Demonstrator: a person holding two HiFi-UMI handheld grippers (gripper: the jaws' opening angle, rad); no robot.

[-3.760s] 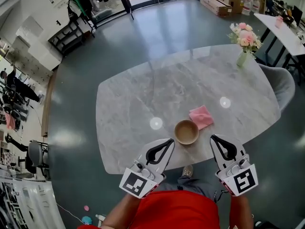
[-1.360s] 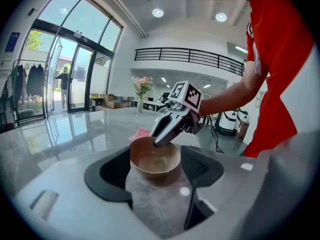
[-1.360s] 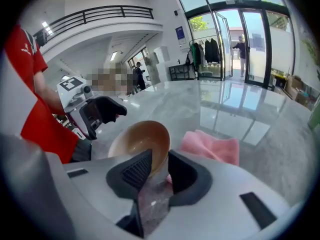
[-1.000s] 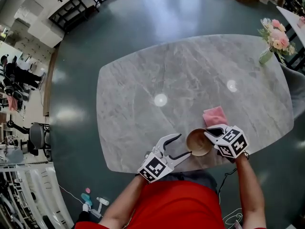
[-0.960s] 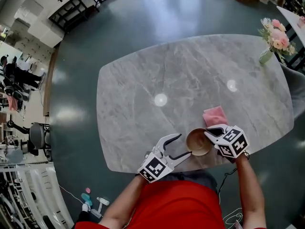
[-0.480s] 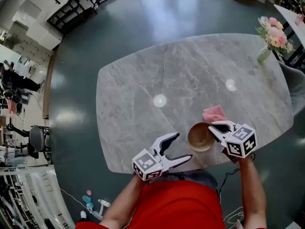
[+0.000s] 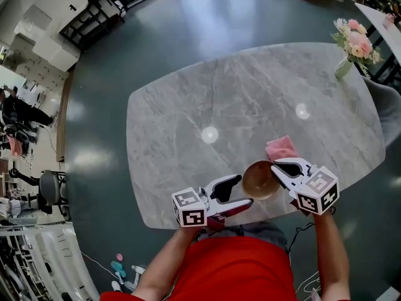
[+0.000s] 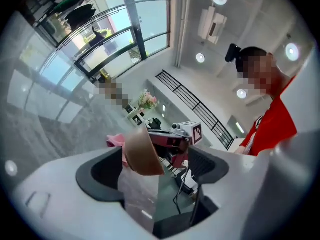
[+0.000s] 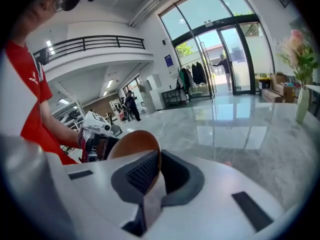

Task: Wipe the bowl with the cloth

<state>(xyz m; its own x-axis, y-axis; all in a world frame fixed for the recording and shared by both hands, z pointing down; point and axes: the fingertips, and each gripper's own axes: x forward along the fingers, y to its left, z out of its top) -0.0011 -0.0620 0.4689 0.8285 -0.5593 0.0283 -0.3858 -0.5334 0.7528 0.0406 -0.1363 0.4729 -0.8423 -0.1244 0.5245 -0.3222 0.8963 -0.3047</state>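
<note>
A brown bowl [image 7: 259,179] hangs tilted just above the near edge of the marble table [image 7: 207,93]. My right gripper [image 7: 280,167] is shut on the bowl's right rim. In the right gripper view the rim [image 9: 131,141] is pinched between the dark pads of my right gripper [image 9: 159,160]. My left gripper [image 7: 244,190] is level at the bowl's left side. Its jaws have just been opening, with nothing pressed between them. In the left gripper view the bowl [image 8: 141,154] floats ahead of my left gripper [image 8: 155,158]. The pink cloth [image 7: 281,147] lies flat on the table behind the bowl.
A vase of pink flowers [image 7: 349,42] stands at the table's far right corner. The table's front edge runs just under both grippers. A grey chair [image 7: 387,108] sits beyond the right end. Dark glossy floor surrounds the table.
The right gripper has lifted the bowl off the table and tilted it. The left gripper has risen, rolled so its marker cube faces up, and spread its jaws wider.
</note>
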